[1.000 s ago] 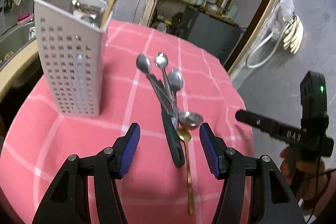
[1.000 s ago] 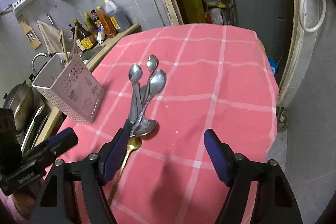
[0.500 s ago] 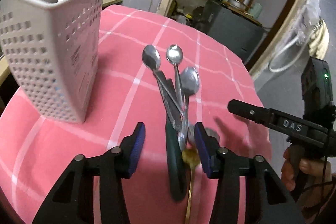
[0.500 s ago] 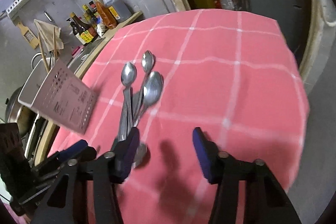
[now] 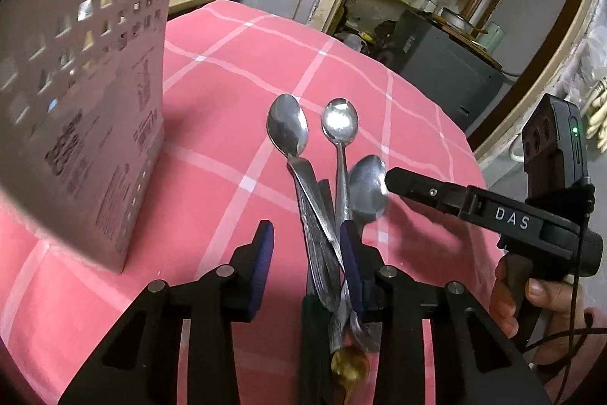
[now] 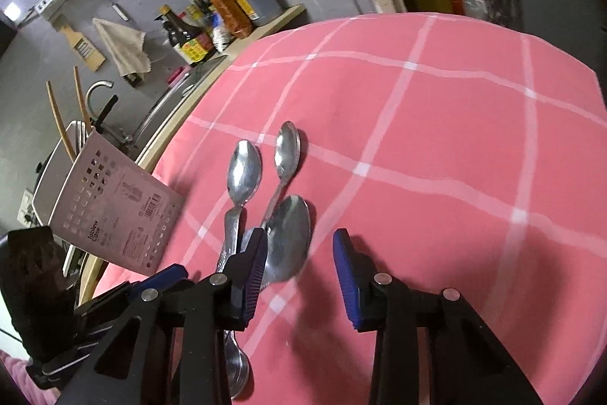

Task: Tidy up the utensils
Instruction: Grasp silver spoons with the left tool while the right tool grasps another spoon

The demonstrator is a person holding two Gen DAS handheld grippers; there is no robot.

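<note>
- The left gripper (image 5: 309,268) hangs low over the near part of the table (image 5: 235,71), which wears a pink cloth with white lines.
- Its two blue pads have just been closing, and there is a gap between them.
- The handles of the pile of spoons (image 5: 326,215) run up through that gap, close to the right pad (image 5: 351,264). I cannot tell if that pad touches them. The left pad is well apart from them.
- A gold spoon bowl (image 5: 349,367) peeks out at the near end of the pile, under the gripper.
- The right gripper (image 6: 299,276) is also low over the table, just beside the pile.
- Its pads have just been closing too, and they are apart with only pink cloth between them.
- The big spoon (image 6: 288,240) lies just at its left pad (image 6: 255,272), a bit outside the gap.
- In the left view, the right gripper's black finger tip is right at that big spoon's bowl.
- A hand (image 5: 531,306) holds the right gripper's grip at the right edge of the table.
- Farther out, two more spoon bowls fan out toward the middle of the table: one wide spoon (image 5: 287,131) and one small shiny spoon (image 5: 340,120).
- The grey holder (image 5: 87,124) with little square holes stands near the left edge of the table, well apart from the spoons.
- Wooden sticks (image 6: 64,120) poke up out of the holder.
- Past the table's far edge, sauce bottles (image 6: 205,25) stand on a shelf by the grey wall.
</note>
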